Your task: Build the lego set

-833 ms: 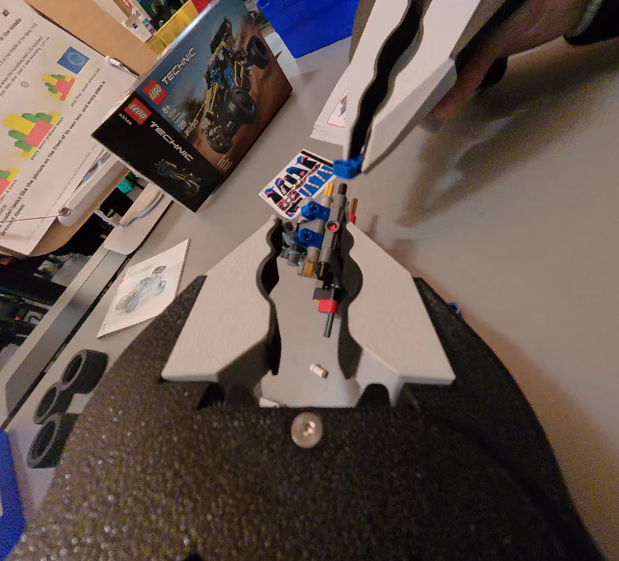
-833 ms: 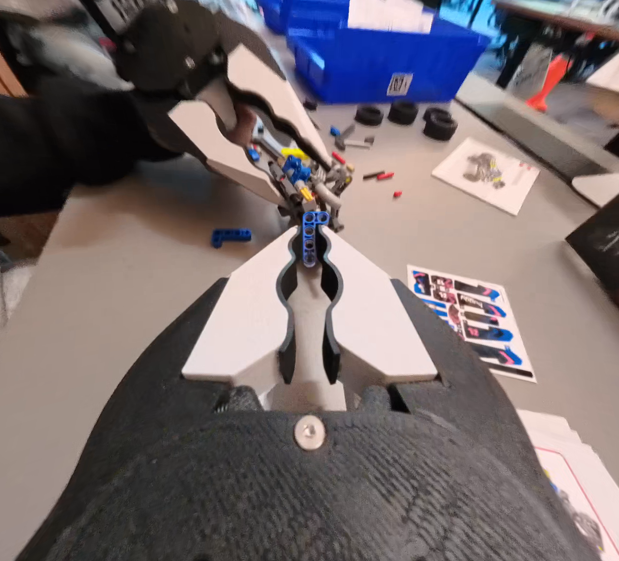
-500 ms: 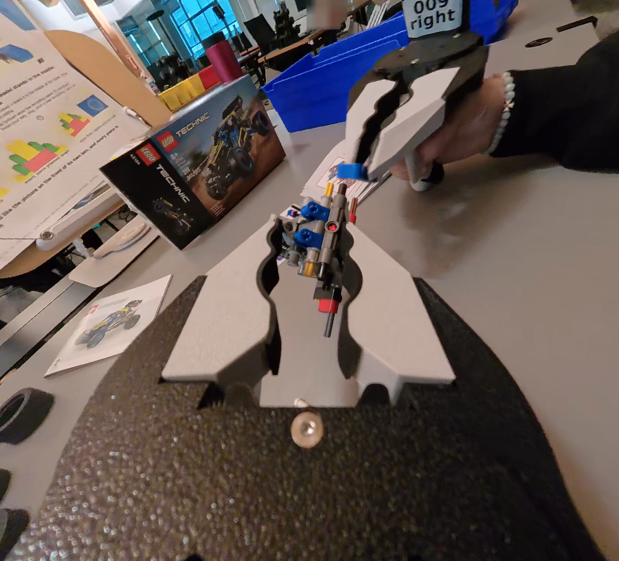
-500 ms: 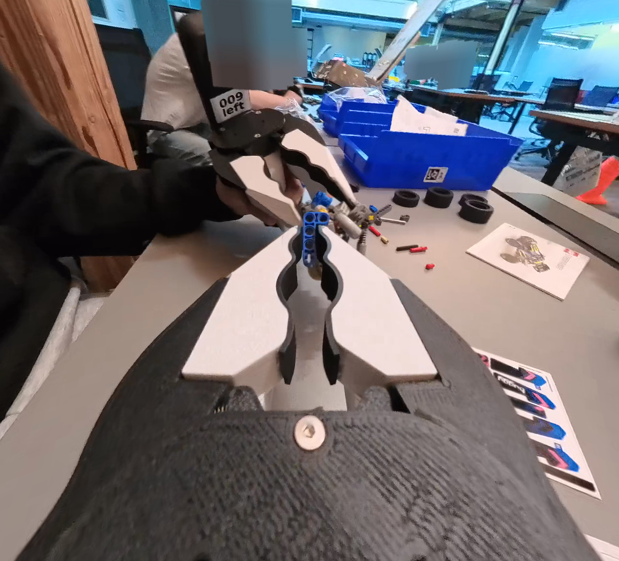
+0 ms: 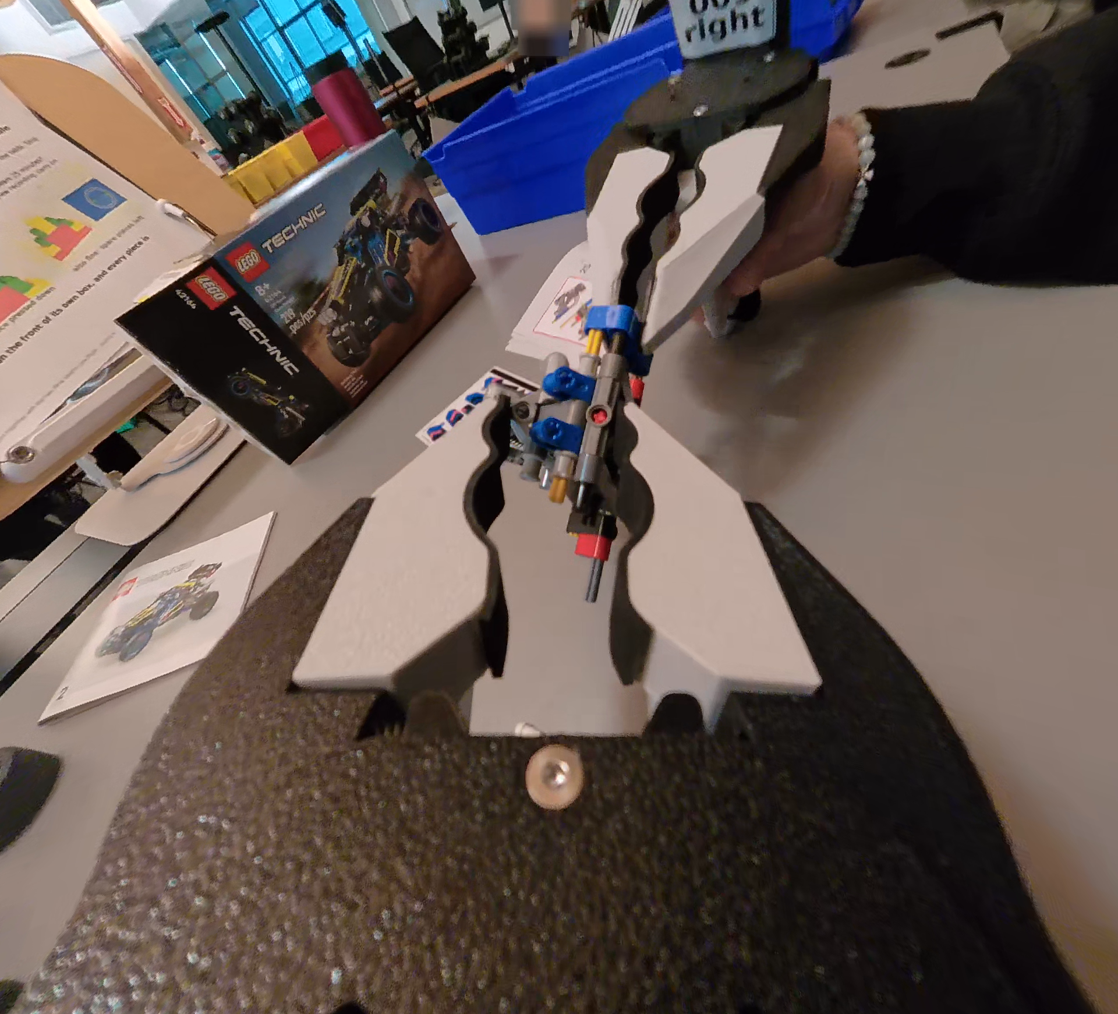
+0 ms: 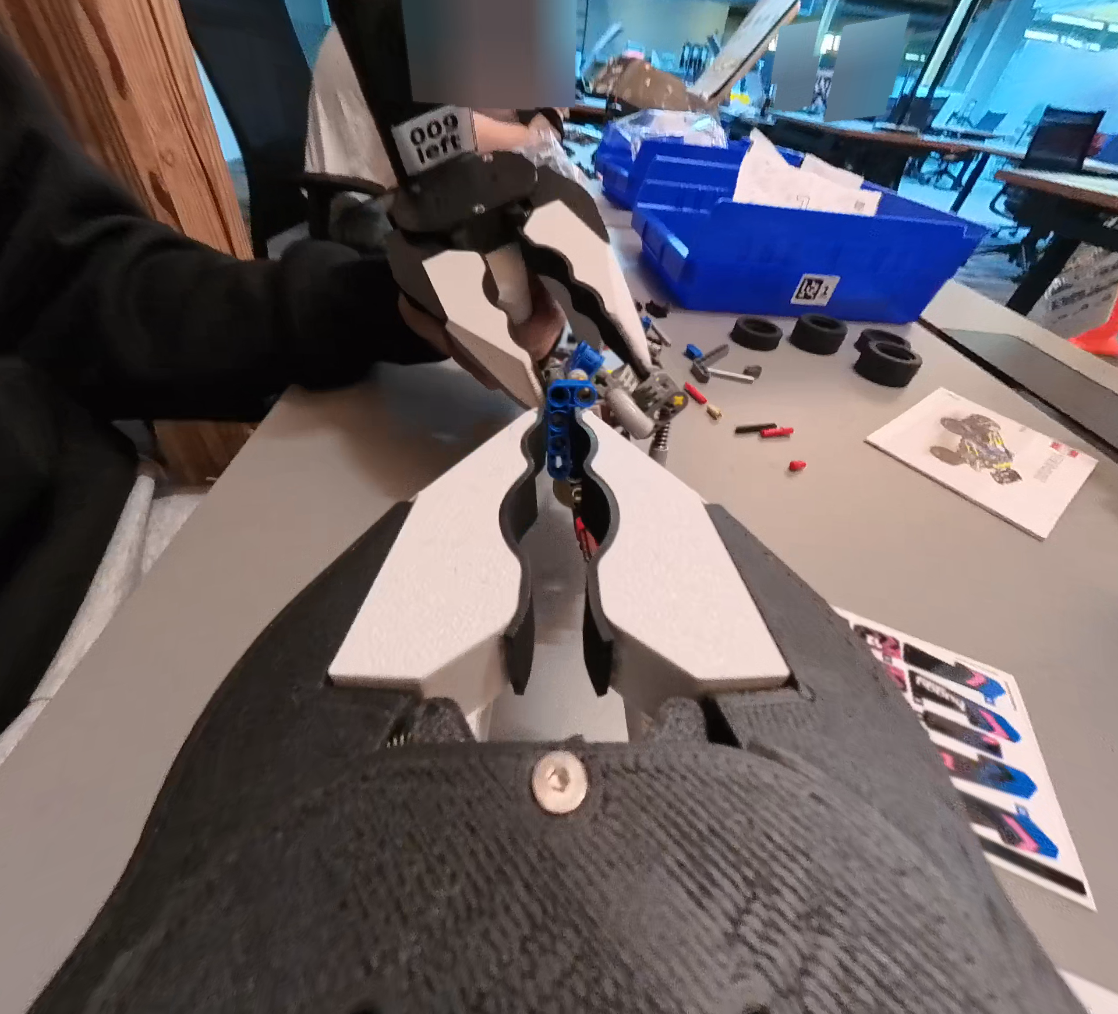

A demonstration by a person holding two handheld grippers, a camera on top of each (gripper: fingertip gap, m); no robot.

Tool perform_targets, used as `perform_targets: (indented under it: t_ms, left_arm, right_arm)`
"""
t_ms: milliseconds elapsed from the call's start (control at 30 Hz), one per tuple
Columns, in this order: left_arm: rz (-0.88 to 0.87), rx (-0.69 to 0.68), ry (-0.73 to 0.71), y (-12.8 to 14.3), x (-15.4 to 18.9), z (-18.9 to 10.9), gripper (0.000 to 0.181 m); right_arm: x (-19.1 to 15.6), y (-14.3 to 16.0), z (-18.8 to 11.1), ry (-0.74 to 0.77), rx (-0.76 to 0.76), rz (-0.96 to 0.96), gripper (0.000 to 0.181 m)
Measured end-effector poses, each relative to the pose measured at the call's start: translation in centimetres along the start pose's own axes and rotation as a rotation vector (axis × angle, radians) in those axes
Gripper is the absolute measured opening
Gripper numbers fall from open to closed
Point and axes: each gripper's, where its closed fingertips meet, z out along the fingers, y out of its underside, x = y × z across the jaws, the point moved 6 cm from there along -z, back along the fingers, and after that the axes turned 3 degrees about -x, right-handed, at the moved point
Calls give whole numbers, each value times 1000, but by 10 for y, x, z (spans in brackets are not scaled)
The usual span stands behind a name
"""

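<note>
At frame centre, the left tool (image 5: 565, 428), wavy-edged grey fingers, clamps a knobbly axle-and-pin assembly (image 5: 581, 434), whose top meets the glossy blue perforated beam (image 6: 559, 428) pinched by the right tool (image 6: 559, 422), above the smooth grey surface (image 5: 907, 440).

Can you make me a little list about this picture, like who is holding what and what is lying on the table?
left gripper: jaws shut on the half-built model
right gripper: jaws shut on the blue beam
beam and model: beam's end meets the pins at the model's tip
tyres: four, black, loose beside the blue bin
kit box: stands on the grey table
sticker sheet: flat on the table
booklet: flat, closed
</note>
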Motion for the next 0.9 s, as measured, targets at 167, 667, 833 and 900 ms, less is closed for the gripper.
perform_targets:
  t_ms: [167, 667, 833, 900]
  left_arm:
    - [71, -76, -18, 3, 3, 4, 31]
    - [205, -175, -32, 1, 12, 13, 31]
    - [176, -153, -27, 2, 10, 11, 31]
    - [175, -155, -30, 2, 10, 11, 31]
  right_arm:
    - [-2, 6, 0, 51, -104, -63, 5]
    - [-6, 9, 2, 145, -218, -118, 14]
    - [1, 12, -1, 232, -225, -107, 13]
    - [-4, 11, 0, 171, -212, -85, 13]
